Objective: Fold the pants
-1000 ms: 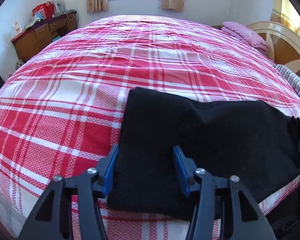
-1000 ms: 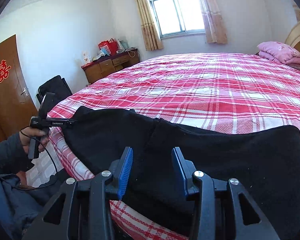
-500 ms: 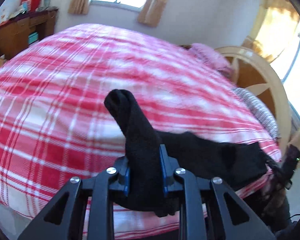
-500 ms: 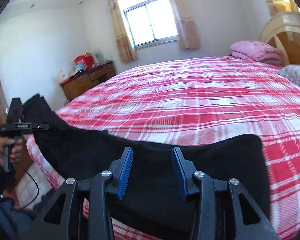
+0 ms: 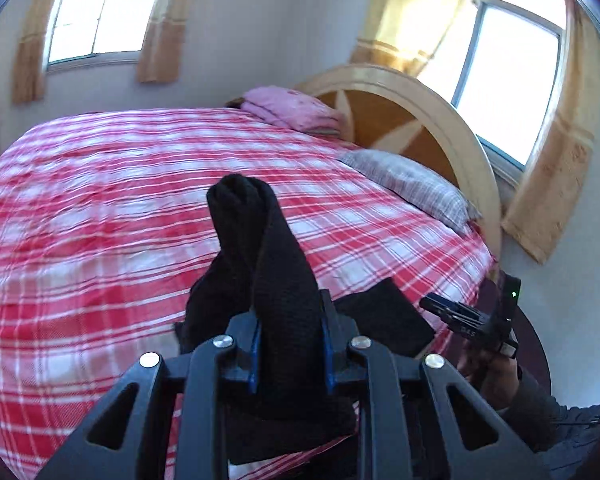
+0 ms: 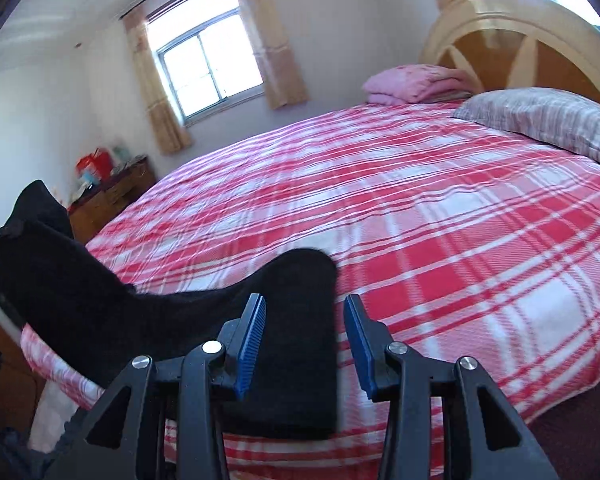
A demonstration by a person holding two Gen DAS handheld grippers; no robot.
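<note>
Black knit pants [image 5: 276,288] are at the near edge of the red-and-white plaid bedspread [image 5: 100,208], one end raised, the rest lying flat on the bed.

Left gripper [image 5: 288,354]: fingers pressed onto a bunched end of the fabric, which sticks up past the blue pads as a rolled column. Pinching the gathered end looks meant to move all layers as one, so the end can be carried over the rest for a fold.

Right gripper [image 6: 304,340]: fingers spread, nothing between the pads. It hovers above the other end of the pants [image 6: 296,320], which lies flat on the bedspread [image 6: 460,240] with its edge near the bed's near side. Likely positioned to pin or take that end as the anchor while the left end travels. Contact with the cloth: can't tell.

In the right wrist view the fabric rises from the flat end to the raised end at far left, so the span between is off the bed.

Fold stage: early, judging by the length not yet stacked.

Grey striped pillow [image 6: 548,124] and folded pink blanket [image 6: 416,82] sit far right by the headboard, well apart from the work.

Risk: the raised bunch is twisted, so it may land skewed.
</note>
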